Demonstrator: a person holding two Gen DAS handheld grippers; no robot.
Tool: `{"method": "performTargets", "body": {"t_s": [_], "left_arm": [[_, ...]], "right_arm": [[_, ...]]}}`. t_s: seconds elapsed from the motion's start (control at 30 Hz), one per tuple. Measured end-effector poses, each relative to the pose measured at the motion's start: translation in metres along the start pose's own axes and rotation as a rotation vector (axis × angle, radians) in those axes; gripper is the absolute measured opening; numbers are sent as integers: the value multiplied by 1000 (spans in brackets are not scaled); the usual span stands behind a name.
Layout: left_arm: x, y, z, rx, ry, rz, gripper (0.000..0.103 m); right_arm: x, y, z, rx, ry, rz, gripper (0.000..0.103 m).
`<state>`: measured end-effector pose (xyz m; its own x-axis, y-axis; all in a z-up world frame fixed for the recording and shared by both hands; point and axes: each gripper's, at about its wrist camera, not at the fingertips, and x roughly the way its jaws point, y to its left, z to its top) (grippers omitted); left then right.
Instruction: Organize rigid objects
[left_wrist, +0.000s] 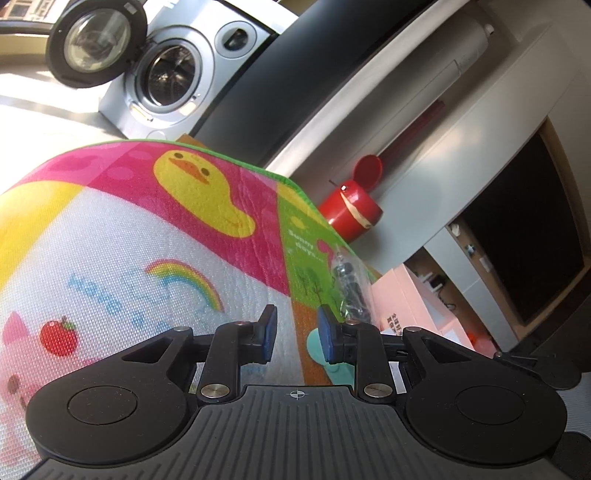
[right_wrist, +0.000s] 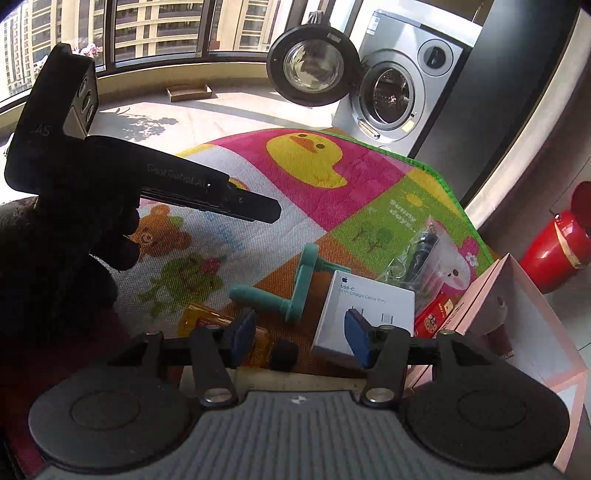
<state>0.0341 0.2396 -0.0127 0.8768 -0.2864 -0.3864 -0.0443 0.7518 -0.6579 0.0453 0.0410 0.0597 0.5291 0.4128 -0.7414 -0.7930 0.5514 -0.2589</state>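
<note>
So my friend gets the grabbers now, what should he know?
Left gripper: open, holding nothing, above the play mat.
Right gripper: open, holding nothing, low over the things.
On the mat: white USB-C cable box, teal plastic crank, clear bag of dark parts, amber-wrapped item.
Pink box is open at the right edge, something pale already inside.
Left to do: probably put the loose things into it.

Charger box (right_wrist: 365, 314) on mat (right_wrist: 314, 206), crank (right_wrist: 295, 291) left, bagged item (right_wrist: 417, 254) behind, carton (right_wrist: 528, 325) right
</note>
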Motion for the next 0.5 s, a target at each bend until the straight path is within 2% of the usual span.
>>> {"method": "performTargets", "body": {"t_s": [0.1,0.2,0.27,0.37,0.4,0.5], "left_arm": [[-4,-3,-1,13,-28,-19,27],[-14,-15,0,47,-51,-44,27],[-26,-34,-3,120,-36,-78,27],[-40,-74,-21,305,62,-131,27],[-42,-87,-30,363,100,-138,27],[-42,-119,-57,520,211,-136,27]], "right_arm": [[-20,-1,-31,46,17,-26,69],[-27,-13,-61,157,29,-48,68],[-27,-20,-79,201,42,-110,68],[-27,-31,-106,239,55,-245,69],[-28,-37,-114,263,52,-264,69],[-37,-54,-133,395,23,-222,69]]}}
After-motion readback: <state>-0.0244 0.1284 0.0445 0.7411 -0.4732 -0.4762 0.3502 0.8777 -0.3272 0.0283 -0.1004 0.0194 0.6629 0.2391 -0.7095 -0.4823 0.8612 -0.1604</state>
